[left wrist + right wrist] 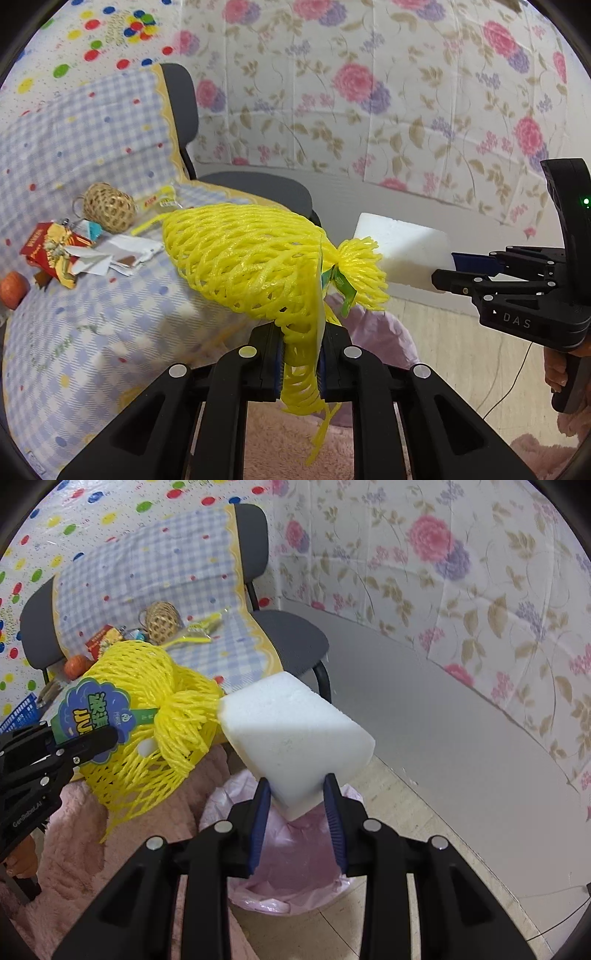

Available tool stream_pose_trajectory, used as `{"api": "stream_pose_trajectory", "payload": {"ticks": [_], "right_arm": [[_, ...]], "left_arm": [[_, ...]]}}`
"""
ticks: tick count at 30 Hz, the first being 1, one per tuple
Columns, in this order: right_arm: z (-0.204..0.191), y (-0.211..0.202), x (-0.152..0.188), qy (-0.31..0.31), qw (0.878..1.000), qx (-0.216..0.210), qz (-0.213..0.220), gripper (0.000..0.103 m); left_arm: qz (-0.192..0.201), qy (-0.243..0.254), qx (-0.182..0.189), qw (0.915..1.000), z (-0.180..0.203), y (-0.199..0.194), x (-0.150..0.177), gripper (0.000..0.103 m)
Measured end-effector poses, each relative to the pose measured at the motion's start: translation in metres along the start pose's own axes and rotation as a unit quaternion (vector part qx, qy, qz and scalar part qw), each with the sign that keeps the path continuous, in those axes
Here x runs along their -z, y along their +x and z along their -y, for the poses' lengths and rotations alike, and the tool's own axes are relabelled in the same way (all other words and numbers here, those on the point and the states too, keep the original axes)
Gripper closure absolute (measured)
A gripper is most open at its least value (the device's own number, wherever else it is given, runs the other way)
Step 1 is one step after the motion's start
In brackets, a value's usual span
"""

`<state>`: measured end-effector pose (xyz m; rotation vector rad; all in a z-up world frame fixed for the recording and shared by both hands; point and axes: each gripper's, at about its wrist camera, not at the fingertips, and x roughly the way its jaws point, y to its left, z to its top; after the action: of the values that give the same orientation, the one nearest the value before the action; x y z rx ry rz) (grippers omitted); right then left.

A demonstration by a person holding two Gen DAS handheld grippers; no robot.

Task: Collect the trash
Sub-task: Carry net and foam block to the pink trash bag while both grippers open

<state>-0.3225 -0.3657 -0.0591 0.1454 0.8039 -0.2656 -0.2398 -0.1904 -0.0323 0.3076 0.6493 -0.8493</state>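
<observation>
I hold the white foam block point(295, 734) clamped in my right gripper point(298, 812), directly above the pink-lined trash bin point(295, 867); my left gripper point(301, 358) pinches the yellow mesh fruit net point(251, 266) just beside it, nearer the chair point(291, 638).

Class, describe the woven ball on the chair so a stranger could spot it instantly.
Find the grey chair draped with checked cloth. On its seat, amid paper litter, sits the woven ball. It alone is round, tan and open-weave wicker.
</observation>
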Motion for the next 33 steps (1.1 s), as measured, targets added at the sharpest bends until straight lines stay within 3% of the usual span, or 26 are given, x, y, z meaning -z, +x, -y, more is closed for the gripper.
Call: {"api": "stream_pose_trajectory", "payload": {"ticks": [6,8,15,26,33], "right_arm": [[0.009,0.016,0.006,0.01,1.0,-0.004,-0.016,0.071],[0.012,0.021,0.006,0.014,1.0,-0.005,-0.019,0.071],[0.017,0.041,0.006,0.028,0.999,-0.018,-0.034,0.062],[0.017,0.023,-0.007,0.031,0.999,-0.014,-0.005,0.058],[0.001,0.006,-0.023,0.029,0.996,-0.073,0.036,0.058]], "left_arm": [[-0.03,-0.001,0.005,0.9995,0.004,0.019,0.0,0.079],[-0.033,-0.005,0.005,0.9994,0.003,0.023,-0.002,0.059],[-0.046,-0.027,0.002,0.9986,-0.008,0.029,-0.002,0.041],[-0.03,-0.044,-0.007,0.9986,-0.023,0.018,-0.005,0.039],[-0.024,-0.073,-0.051,0.9957,-0.049,0.004,-0.004,0.039]]}}
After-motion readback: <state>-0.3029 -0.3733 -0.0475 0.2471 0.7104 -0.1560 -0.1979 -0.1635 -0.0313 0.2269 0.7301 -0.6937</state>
